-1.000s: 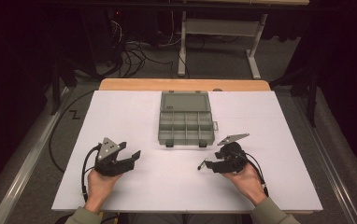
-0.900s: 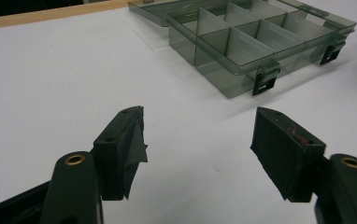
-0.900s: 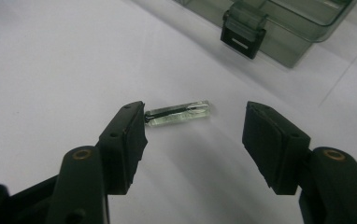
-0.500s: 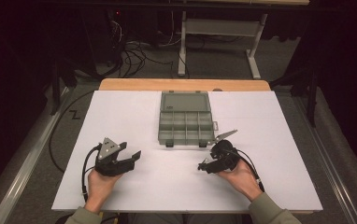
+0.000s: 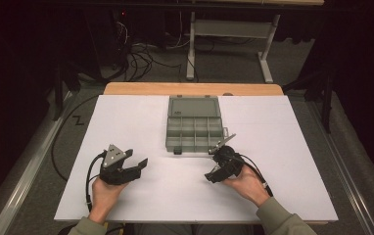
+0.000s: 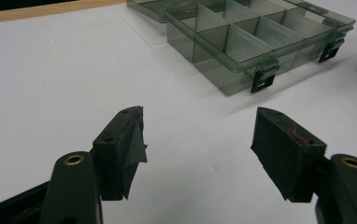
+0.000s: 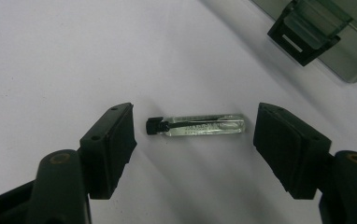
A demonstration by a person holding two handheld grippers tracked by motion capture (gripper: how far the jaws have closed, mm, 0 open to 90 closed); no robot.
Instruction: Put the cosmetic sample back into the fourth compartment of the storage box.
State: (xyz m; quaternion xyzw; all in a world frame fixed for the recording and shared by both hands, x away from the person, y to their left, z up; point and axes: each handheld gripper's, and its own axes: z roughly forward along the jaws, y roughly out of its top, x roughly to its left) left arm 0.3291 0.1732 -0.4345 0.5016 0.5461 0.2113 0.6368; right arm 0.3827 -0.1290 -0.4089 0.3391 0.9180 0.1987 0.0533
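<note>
Shifted toward ten o'clock, right gripper now wide open, just widened, straddling glass vial for pickup; left gripper open, empty.

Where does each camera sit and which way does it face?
High view: fixed above the person's side, looking forward and down on the table; both forearms, left hand-held gripper and right hand-held gripper show.
Left gripper view: rides the left hand-held gripper, looking along its open jaws across the table at the open compartment box.
Right gripper view: rides the right hand-held gripper, looking down between its open jaws at a small glass vial lying on the table.
Shared: the box and its black latch appear in all three views.
</note>
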